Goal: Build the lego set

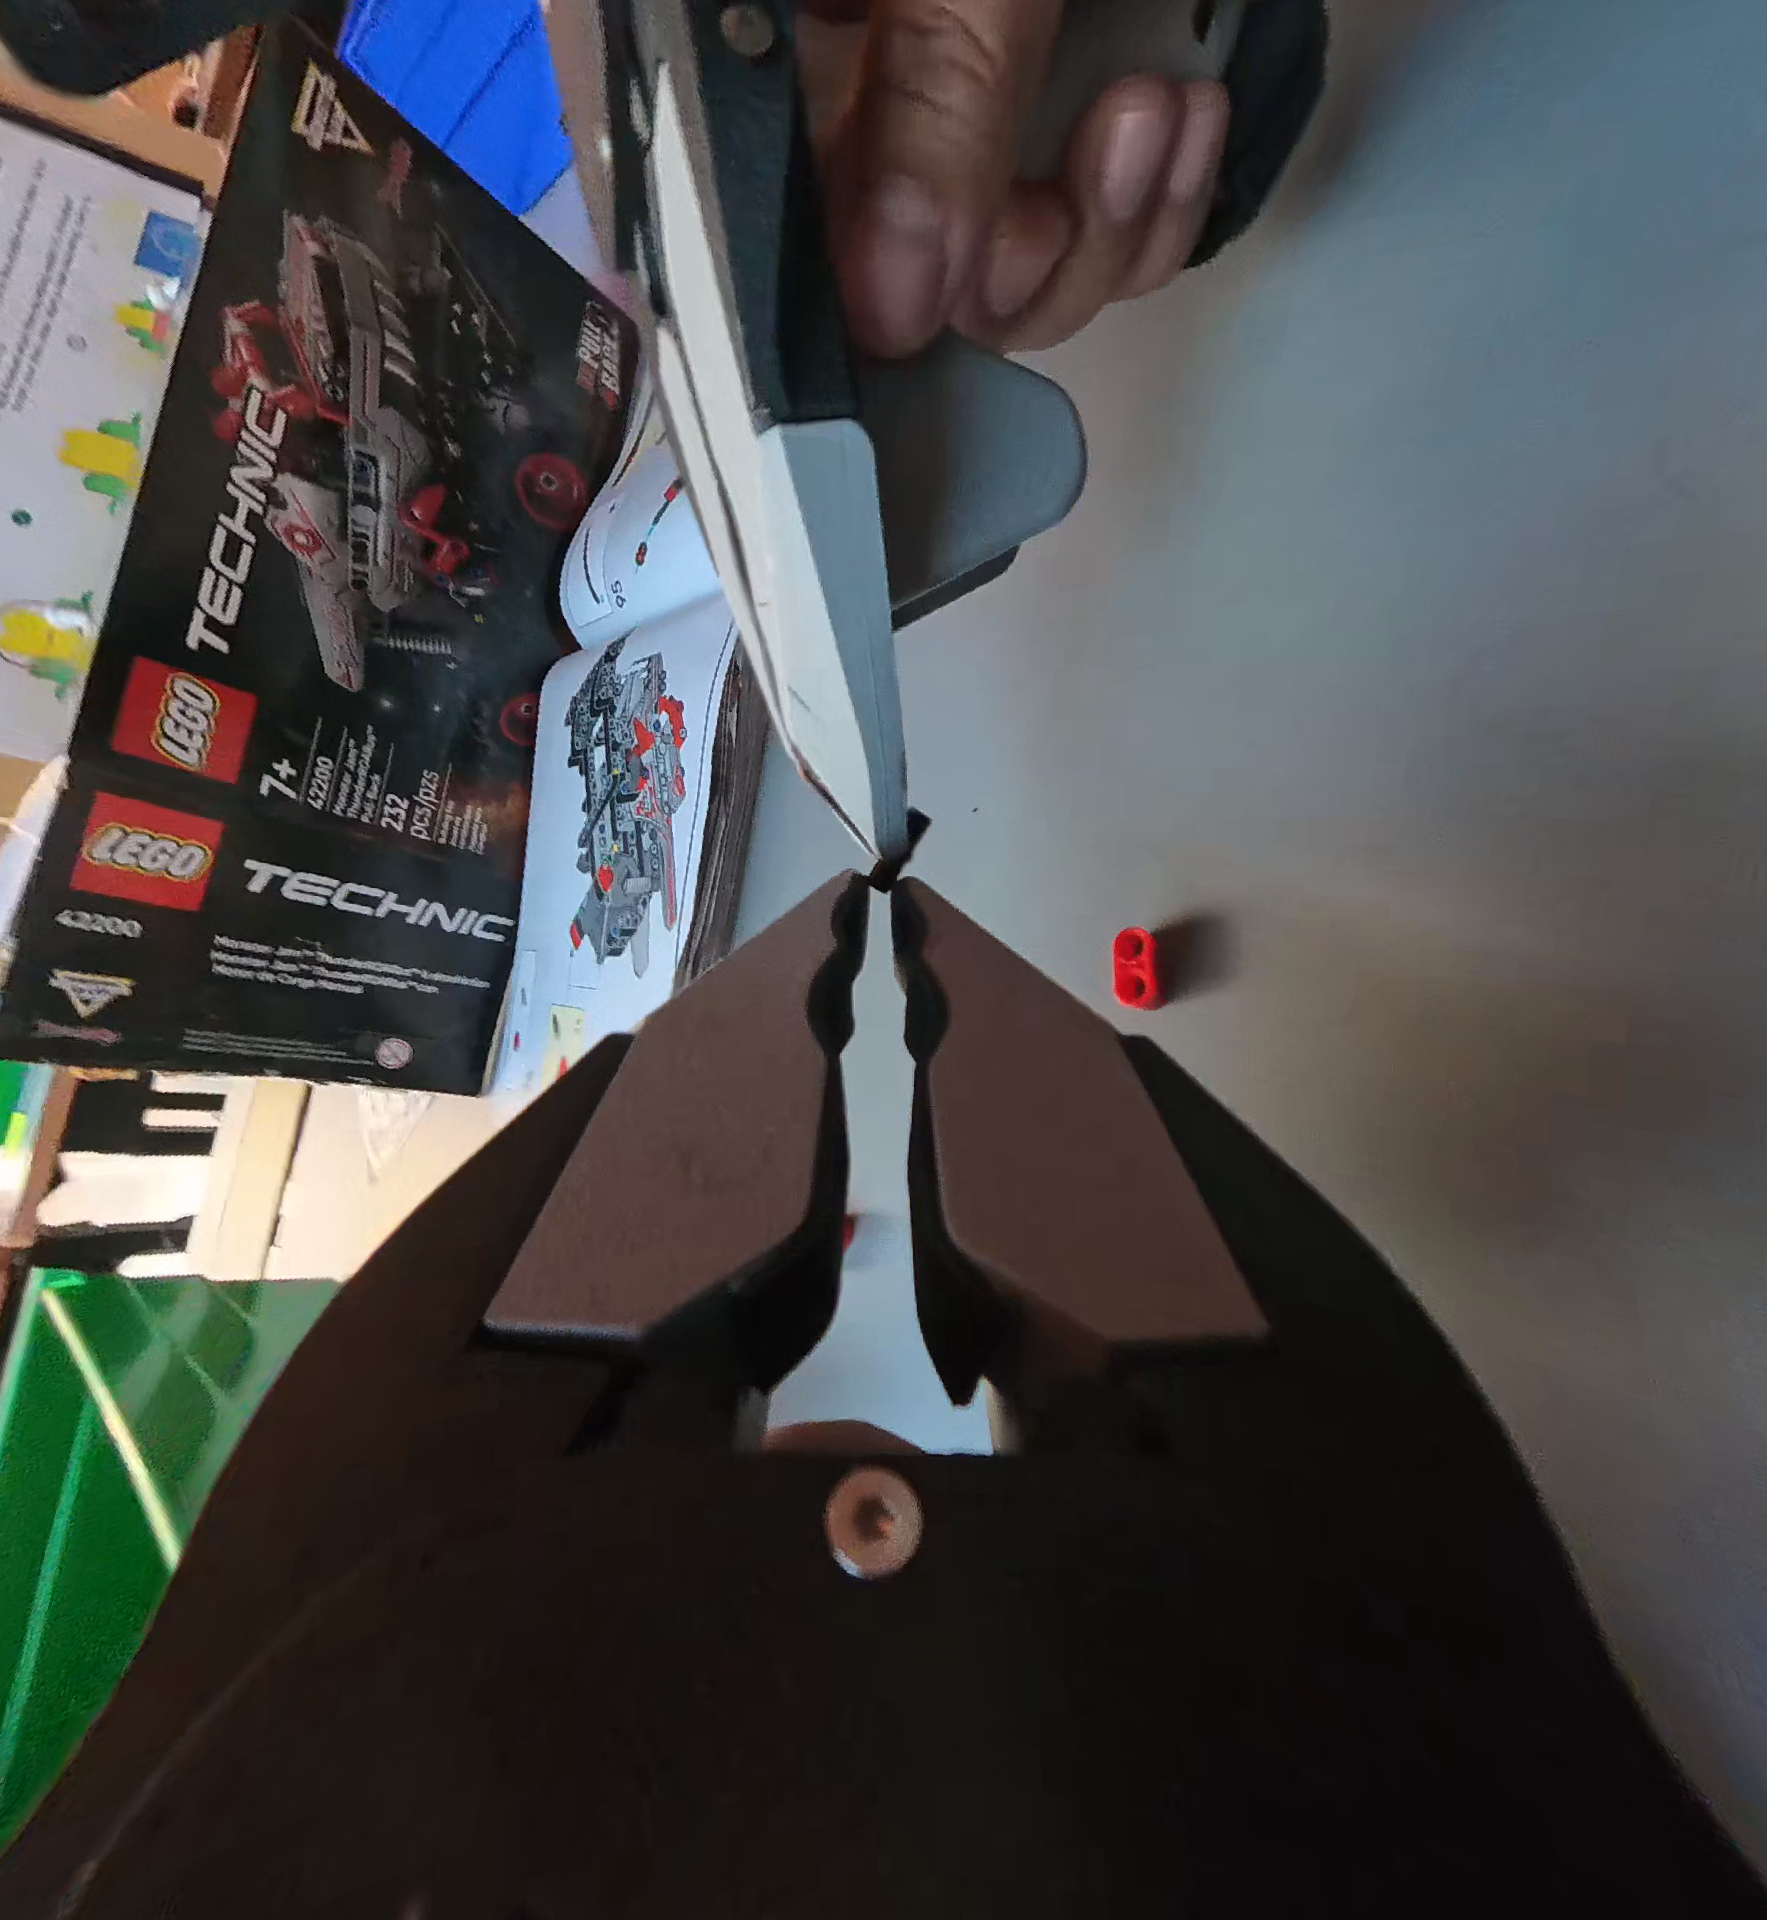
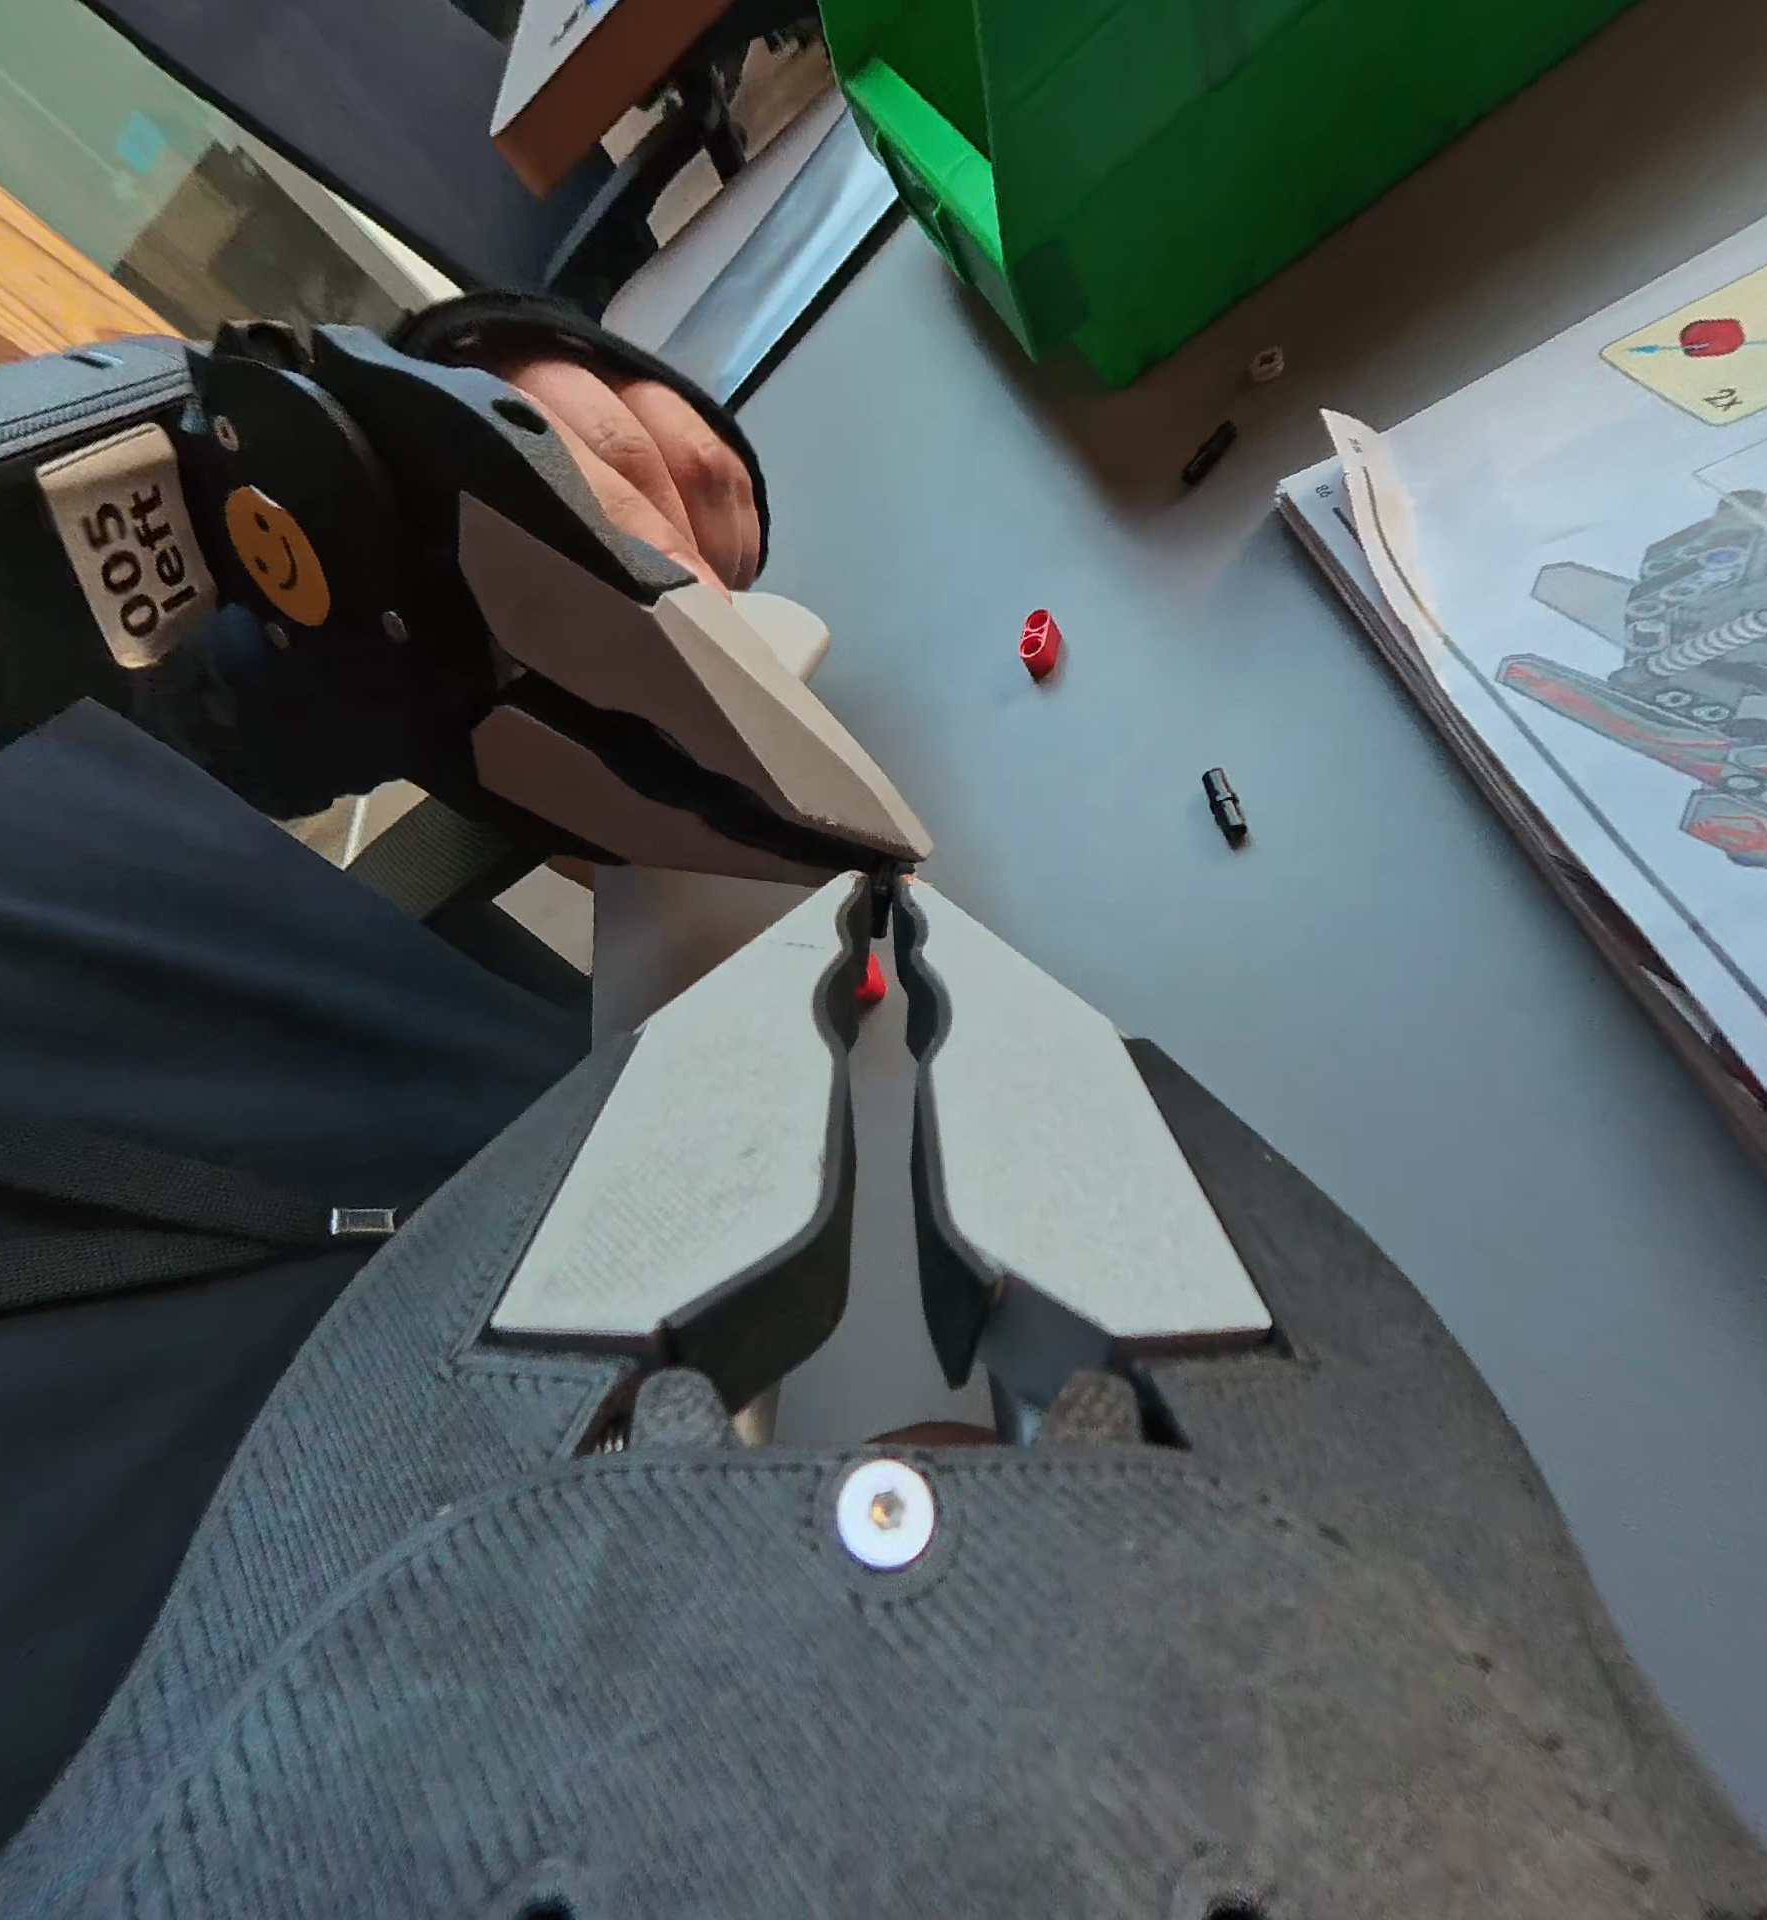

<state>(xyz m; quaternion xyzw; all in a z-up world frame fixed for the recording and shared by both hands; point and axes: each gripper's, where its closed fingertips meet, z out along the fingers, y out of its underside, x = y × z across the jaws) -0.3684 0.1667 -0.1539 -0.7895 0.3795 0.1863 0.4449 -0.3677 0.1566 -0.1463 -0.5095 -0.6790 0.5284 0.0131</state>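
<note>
- Black little peg (image 2: 880, 902) is pinched right at the tips of the right gripper (image 2: 880, 885), whose fingers are pressed together on it, with a small red piece (image 2: 868, 983) seen in the gap just behind the tips.
- Left gripper (image 1: 880, 881) is brought tip to tip with the right one; in its own view its fingers are nearly closed and the same black peg (image 1: 894, 854) sits at the meeting point. Whether it's actually gripped by the left one too can't be told.
- In the right wrist view the left gripper (image 2: 905, 847) is seen coming in from the left, held by a hand (image 2: 661, 468) in a black strap.
- Both grippers are held above a grey table (image 2: 1326, 1091).
- Red two-hole piece (image 2: 1040, 639) is left lying loose on the table, apart from the grippers; it's also caught in the left wrist view (image 1: 1134, 966).
- Another black pin (image 2: 1225, 805) is lying further right, between the red piece and the open instruction booklet (image 2: 1627, 665).
- Booklet is spread open at the table's right side, with a green box (image 2: 1149, 156) beyond it.
- Set's black box (image 1: 307, 623) is stood up behind the booklet (image 1: 630, 800) in the left wrist view.
</note>
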